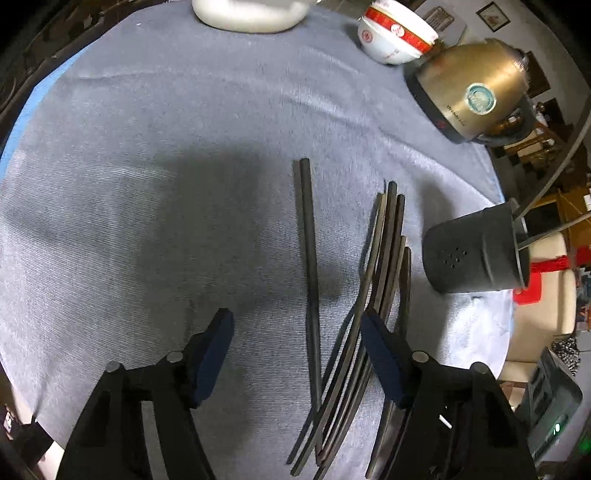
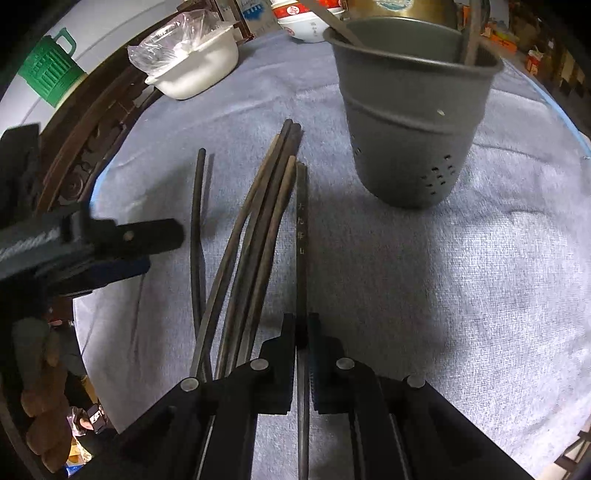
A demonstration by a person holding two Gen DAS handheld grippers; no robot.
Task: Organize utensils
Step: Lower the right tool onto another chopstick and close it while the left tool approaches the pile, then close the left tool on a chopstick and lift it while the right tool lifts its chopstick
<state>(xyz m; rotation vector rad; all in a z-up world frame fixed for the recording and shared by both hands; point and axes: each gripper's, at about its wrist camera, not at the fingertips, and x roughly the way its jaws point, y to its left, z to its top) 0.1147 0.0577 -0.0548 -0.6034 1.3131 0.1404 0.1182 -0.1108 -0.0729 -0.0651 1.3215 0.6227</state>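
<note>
Several dark chopsticks [image 1: 384, 258] lie in a loose bundle on the grey cloth [image 1: 166, 147], with one single chopstick [image 1: 310, 258] apart to their left. My left gripper [image 1: 295, 325] is open and empty, its fingers either side of the single chopstick, just above the cloth. In the right wrist view my right gripper [image 2: 302, 328] is shut on one dark chopstick [image 2: 301, 229] at the bundle's [image 2: 255, 236] right edge. The grey utensil holder [image 2: 413, 110] stands upright ahead and to the right, with utensils in it. It also shows in the left wrist view [image 1: 476, 254].
A white tub [image 2: 195, 70] with a plastic bag stands at the back left. A red-and-white bowl [image 1: 395, 33] and a gold kettle [image 1: 469, 88] stand at the back. The table's edge runs close behind the holder. The left gripper [image 2: 110, 243] shows at the left of the right wrist view.
</note>
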